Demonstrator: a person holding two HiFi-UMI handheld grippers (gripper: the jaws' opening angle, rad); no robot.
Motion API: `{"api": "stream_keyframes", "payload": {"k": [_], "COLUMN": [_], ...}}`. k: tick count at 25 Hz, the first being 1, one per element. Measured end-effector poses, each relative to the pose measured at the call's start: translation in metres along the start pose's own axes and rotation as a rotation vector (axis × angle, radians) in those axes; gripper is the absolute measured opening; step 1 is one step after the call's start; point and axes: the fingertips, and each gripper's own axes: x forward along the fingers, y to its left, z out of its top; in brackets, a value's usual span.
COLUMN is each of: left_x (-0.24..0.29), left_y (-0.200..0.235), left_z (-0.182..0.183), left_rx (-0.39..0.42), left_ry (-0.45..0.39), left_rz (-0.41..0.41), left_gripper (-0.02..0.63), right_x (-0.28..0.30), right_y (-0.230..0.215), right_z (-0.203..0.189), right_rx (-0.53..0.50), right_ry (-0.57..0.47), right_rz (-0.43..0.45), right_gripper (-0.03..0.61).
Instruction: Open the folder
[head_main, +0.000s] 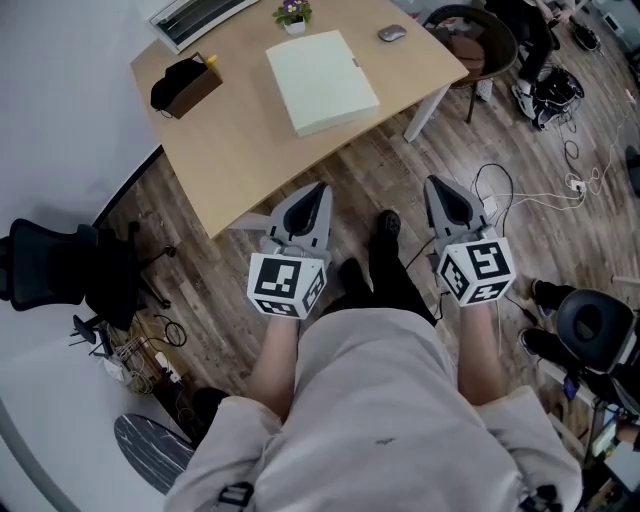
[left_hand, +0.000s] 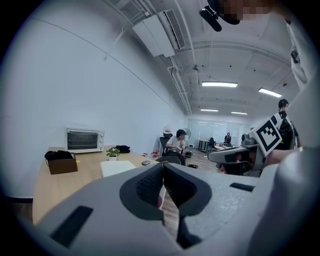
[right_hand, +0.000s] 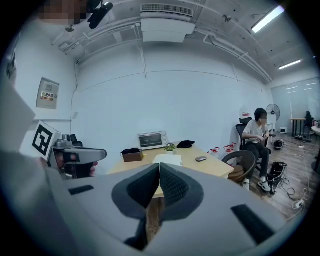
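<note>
Left gripper: your left gripper (head_main: 318, 192) hangs over the wooden floor, just short of the surface's near edge. In the left gripper view its jaws are pressed together with nothing between them.
Right gripper: your right gripper (head_main: 433, 185) sits level with the left one and apart from it. In the right gripper view its jaws are likewise fully together and empty.
Folder: the pale folder (head_main: 322, 80) lies flat and closed on the surface (head_main: 240, 140), towards the far side, well apart from both grippers.
Folder, partly hidden: in the left gripper view the folder (left_hand: 117, 167) shows only as a thin slab, its near corner behind the gripper body. In the right gripper view the folder (right_hand: 167, 159) is small, just above the jaw tips. You cannot tell from any view which edge opens.
Cut off: the toaster oven (head_main: 195, 14) is cropped by the top edge of the head view. The office chair (head_main: 55, 265) is cropped at the left.
Hard to make out: the black item in the brown box (head_main: 190, 90) cannot be identified.
Your hands: they are hidden behind the marker cubes (head_main: 288, 283).
Bystander: a seated person (right_hand: 257, 132) is beyond the surface's right end.
</note>
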Motion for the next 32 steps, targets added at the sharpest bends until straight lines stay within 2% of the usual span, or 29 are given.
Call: {"api": "stream_keyframes", "payload": {"k": [11,14,19,24,32], "left_x": [0.019,0.032,0.051,0.076,0.117], "left_y": [0.011,0.017,0.029,0.038,0.051], "left_z": [0.0,0.002,0.006,0.013,0.026], "left_rx": [0.005,0.006,0.014,0.036,0.072], "left_ry": [0.007,0.018,0.027,0.035,0.058], "left_rz": [0.0,0.0,0.014,0.025,0.038], "left_gripper": [0.008,0.056,0.09,0.107,0.121], "right_x": [0.027,0.041,0.065,0.091,0.133], "right_y": [-0.008,-0.017,-0.027,-0.04,-0.064], "right_z": [0.002,0.006,0.014,0.023,0.039], "right_rx": [-0.001,0.0,-0.001,-0.001,0.001], "right_ry": [0.015,0.023,0.027,0.029,0.033], "right_rz": [0.031,0.036,0.063,0.093,0.128], "right_gripper": [0.054,0.067,0.114,0.146,0.156]}}
